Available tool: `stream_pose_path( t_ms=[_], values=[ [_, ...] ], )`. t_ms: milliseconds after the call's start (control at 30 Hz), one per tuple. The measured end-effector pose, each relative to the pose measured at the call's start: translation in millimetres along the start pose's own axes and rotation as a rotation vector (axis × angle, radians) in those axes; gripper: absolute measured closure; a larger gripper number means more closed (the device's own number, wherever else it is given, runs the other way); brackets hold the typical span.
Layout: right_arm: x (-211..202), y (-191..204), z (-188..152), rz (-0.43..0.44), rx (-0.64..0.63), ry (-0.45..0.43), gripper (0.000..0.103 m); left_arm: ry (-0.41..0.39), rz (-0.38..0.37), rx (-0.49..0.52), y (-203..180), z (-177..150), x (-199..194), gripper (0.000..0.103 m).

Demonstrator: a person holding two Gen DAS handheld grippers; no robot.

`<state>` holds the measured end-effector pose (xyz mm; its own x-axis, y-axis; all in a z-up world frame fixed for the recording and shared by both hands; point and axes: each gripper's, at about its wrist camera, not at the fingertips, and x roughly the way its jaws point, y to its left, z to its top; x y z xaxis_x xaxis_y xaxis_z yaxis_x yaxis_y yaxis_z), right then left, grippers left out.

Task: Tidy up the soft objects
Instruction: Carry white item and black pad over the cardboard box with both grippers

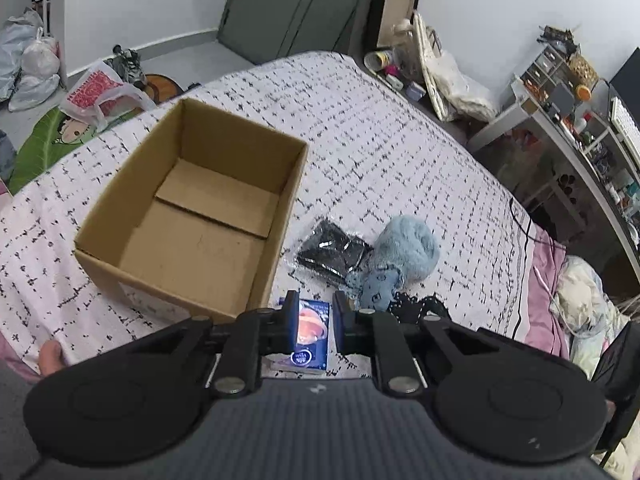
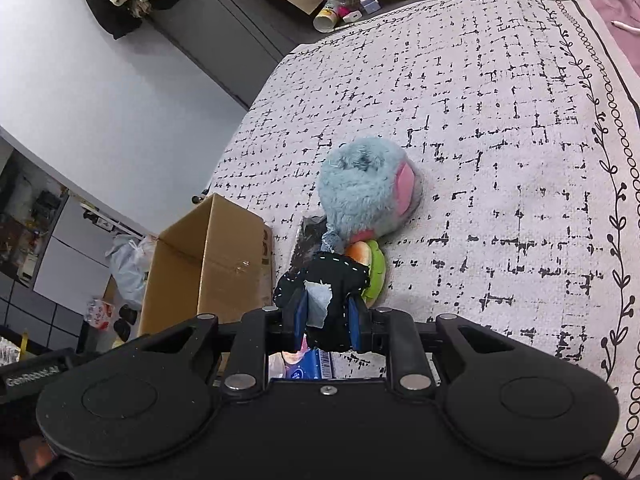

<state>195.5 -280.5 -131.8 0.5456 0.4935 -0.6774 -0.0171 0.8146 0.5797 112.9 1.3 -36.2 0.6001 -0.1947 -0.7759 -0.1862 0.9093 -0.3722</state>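
An empty open cardboard box (image 1: 192,216) sits on the patterned bed; it also shows in the right wrist view (image 2: 208,260). A fluffy blue plush (image 1: 404,252) lies to its right, next to a black packet in clear wrap (image 1: 332,252). My left gripper (image 1: 314,320) is open above a blue booklet (image 1: 310,344), holding nothing. My right gripper (image 2: 328,316) is shut on a black stitched cloth piece (image 2: 332,284) with a pale blue patch. Beyond it lie the blue plush (image 2: 364,192) and a burger-shaped soft toy (image 2: 372,264).
The bedspread (image 2: 500,140) stretches to the right. Bags and shoes (image 1: 36,68) lie on the floor at the far left. A cluttered shelf unit (image 1: 572,120) stands at the right. A pink sheet and bedding (image 1: 576,292) lie at the bed's right edge.
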Motion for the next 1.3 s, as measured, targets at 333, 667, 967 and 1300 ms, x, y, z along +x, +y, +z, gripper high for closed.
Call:
stream_pose_path(
  t_ms=[333, 667, 967, 1300],
  values=[
    [5, -1, 1, -0.01, 0.011, 0.018, 0.082, 0.086, 0.088, 0.012, -8, -20, 41, 0.047],
    [11, -3, 2, -0.011, 0.009, 0.022, 0.082, 0.051, 0.204, -0.092, -6, -33, 67, 0.047],
    [8, 1, 3, 0.015, -0.022, 0.001, 0.082, 0.074, 0.204, -0.127, 1, -39, 87, 0.075],
    [-2, 13, 3, 0.061, -0.066, -0.058, 0.082, 0.054, 0.14, -0.086, -10, -37, 67, 0.076]
  ],
)
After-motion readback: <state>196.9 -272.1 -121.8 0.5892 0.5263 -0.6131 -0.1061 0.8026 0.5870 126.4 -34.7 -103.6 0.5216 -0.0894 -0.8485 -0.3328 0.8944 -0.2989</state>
